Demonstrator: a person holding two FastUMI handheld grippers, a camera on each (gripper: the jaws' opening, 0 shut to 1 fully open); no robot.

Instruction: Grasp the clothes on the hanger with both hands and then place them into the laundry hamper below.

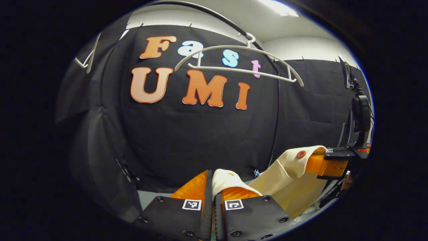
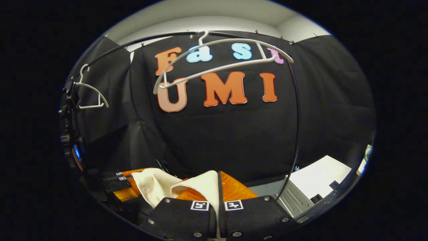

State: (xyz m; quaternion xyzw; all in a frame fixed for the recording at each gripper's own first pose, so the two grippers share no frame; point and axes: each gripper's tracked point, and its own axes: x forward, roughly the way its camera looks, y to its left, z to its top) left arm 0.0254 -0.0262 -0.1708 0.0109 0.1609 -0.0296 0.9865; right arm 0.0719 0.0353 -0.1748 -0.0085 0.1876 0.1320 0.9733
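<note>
Cream garment (image 1: 287, 180) between both grippers' fingers

Ahead of the left hand-held gripper (image 1: 213, 187), open room is left below the bare white plastic hanger (image 1: 239, 62) at twelve o'clock. The cream buttoned cloth garment (image 1: 287, 174) is stretched across at three o'clock.

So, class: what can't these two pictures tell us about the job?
- Hamper: below both views' lower edges.
- Garment: lower part cut off by the left gripper view's edge; in the right gripper view the right gripper covers much of it.
- Left gripper: fingertips wrapped in cloth.
</note>
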